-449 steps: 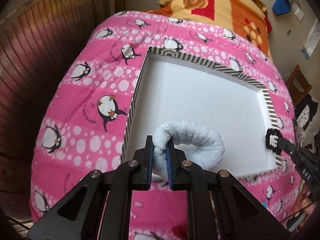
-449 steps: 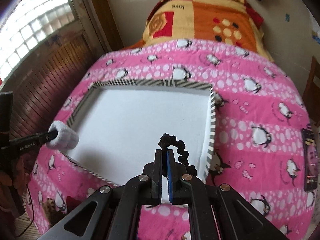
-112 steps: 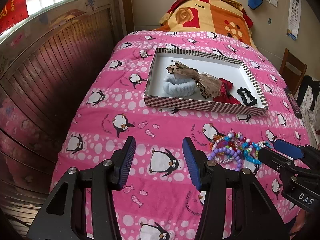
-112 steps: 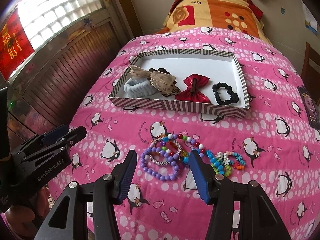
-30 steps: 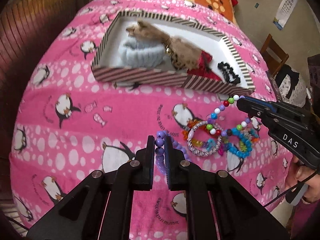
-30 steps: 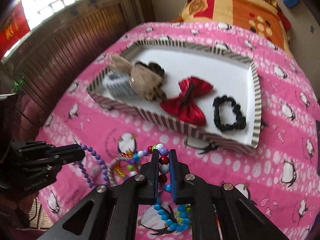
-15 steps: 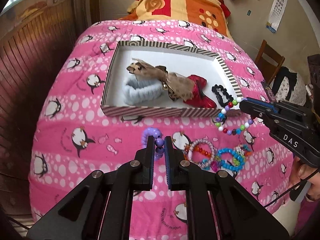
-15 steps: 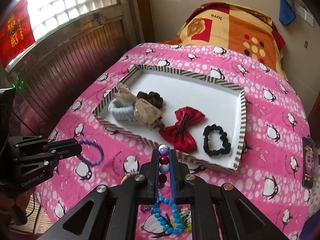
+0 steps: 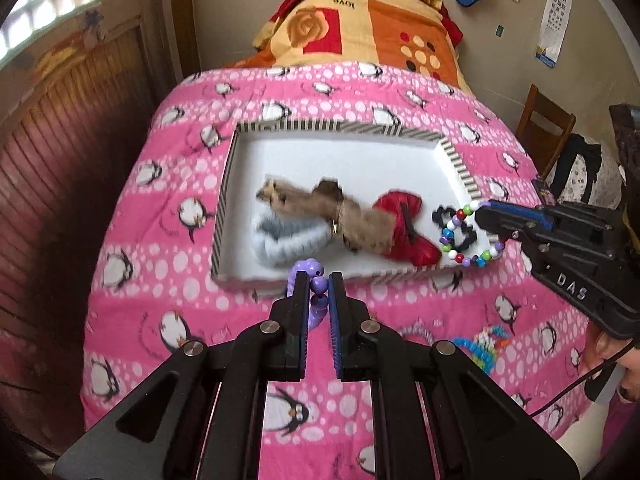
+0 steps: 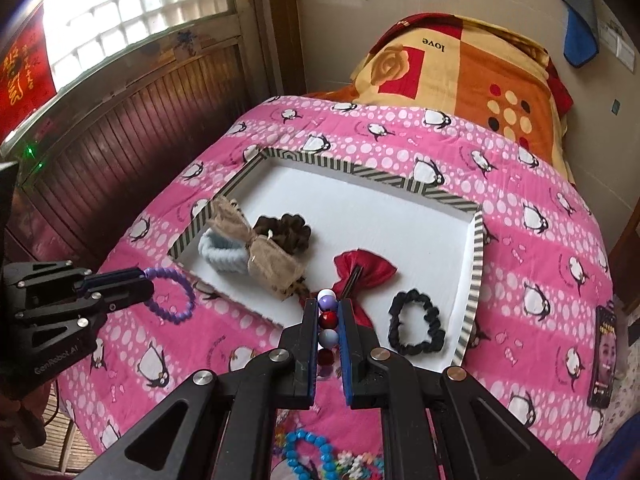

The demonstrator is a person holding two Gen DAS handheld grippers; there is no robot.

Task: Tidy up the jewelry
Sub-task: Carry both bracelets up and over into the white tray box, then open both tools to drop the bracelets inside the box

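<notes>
Between left tongs (image 9: 319,280), purple bracelet (image 9: 307,268)

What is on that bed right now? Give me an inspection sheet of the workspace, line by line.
Surface: pink penguin bedspread; no damage seen.
Job's things: striped tray holds a black scrunchie, red bow, tan bow, brown scrunchie and pale blue scrunchie.
Clutter: blue bead bracelet and other bracelets on the spread in front of the tray; phone at the bed's right edge.
Grippers: left claw shut on purple bead bracelet; right claw shut on multicolour bead bracelet.
Cables: black cable under the right gripper.
Surroundings: orange blanket, wood-panelled wall, window, wooden chair.
</notes>
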